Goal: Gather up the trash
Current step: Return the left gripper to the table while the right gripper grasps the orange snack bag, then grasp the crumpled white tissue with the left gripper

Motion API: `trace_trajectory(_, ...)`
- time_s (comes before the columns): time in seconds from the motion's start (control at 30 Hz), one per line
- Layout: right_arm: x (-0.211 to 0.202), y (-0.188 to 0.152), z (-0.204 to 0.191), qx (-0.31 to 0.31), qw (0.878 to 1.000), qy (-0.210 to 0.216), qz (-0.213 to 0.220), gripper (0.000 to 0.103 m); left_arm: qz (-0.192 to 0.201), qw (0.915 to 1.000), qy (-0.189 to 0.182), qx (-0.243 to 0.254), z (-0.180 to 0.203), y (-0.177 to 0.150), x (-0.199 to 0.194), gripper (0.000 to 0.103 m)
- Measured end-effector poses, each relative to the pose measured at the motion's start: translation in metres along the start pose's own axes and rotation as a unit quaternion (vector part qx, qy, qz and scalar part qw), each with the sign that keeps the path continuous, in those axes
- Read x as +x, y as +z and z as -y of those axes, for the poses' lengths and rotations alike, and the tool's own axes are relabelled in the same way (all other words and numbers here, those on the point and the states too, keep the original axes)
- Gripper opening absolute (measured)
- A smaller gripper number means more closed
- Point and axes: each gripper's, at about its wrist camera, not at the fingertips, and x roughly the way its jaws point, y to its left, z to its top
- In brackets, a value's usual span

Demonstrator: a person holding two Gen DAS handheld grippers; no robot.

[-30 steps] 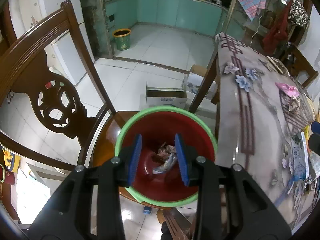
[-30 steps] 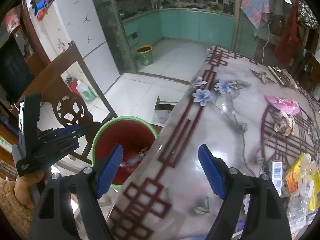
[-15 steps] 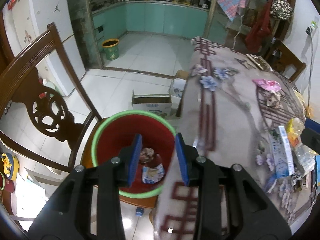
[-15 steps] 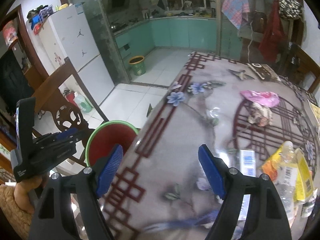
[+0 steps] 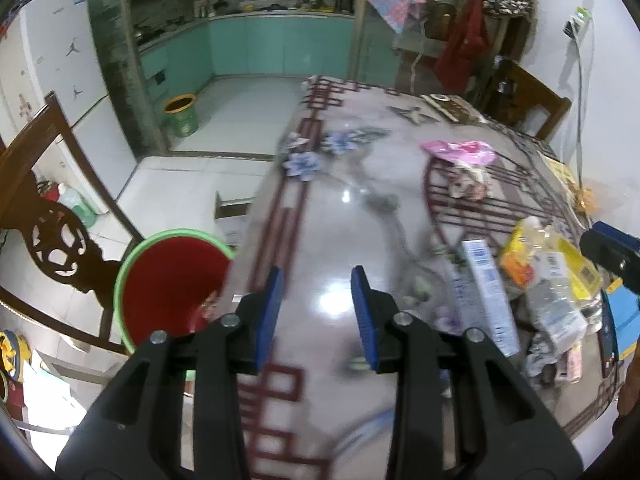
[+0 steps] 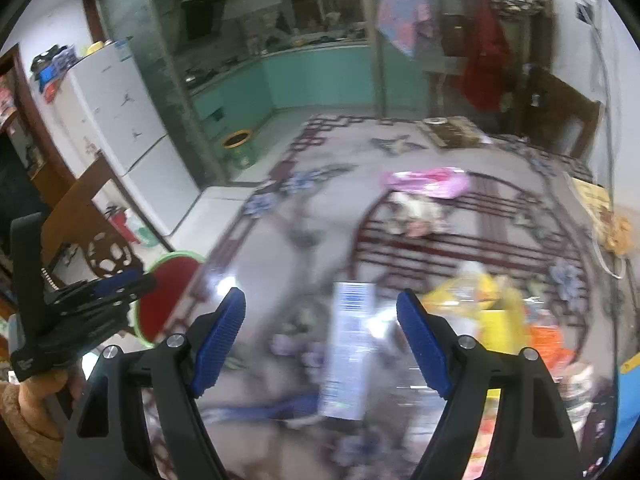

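left wrist: left hand-held gripper (image 5: 316, 308) part-open, empty; right wrist: right hand-held gripper (image 6: 322, 332) wide, empty.

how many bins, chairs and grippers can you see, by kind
bins: 2, red bin with green rim and green bin with yellow rim
wooden chairs: 2
grippers: 2, left gripper, right gripper
total: 6

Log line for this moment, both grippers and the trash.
left gripper: open, empty | right gripper: open, empty | trash pile: on table | red bin: beside table
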Motion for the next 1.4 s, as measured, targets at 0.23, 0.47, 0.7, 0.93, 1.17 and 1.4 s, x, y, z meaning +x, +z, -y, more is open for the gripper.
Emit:
trace_trajectory(0.23, -0.03, -0.007, 0.109, 0.047, 0.996, -0.07, 0.009, 0.076, 0.001, 0.9995, -0.025, 0.018, 0.06, 0.002, -0.001, 0.037)
trace_trajectory(0.47, -0.032, -0.03, 0.199, 0.098, 0.988, -0.119, -0.026, 0.076, -0.007, 0.9976, -0.051, 0.047, 0.117, 0.005, 0.003, 0.039)
trace_trajectory(0.7, 0.006, -0.056, 0.224, 0.105, 0.984, -0.106, -0.095, 0.076, -0.009, 0.9961, -0.062, 0.061, 0.143, 0.017, 0.009, 0.041)
trace_trajectory(0.93, 0.039, -0.059, 0.233, 0.109, 0.982, -0.089, -0.124, 0.076, -0.02, 0.996, -0.062, 0.061, 0.153, 0.027, 0.023, 0.043)
trace_trajectory(1.17, 0.069, -0.051, 0.246, 0.113, 0.98, -0.078, -0.144, 0.076, -0.037, 0.9957, -0.065, 0.054, 0.163, 0.045, 0.048, 0.046)
trace_trajectory(1.4, 0.08, -0.038, 0.257, 0.114, 0.981, -0.068, -0.14, 0.049, -0.061, 0.9929, -0.082, 0.061, 0.187, 0.075, 0.097, 0.051)
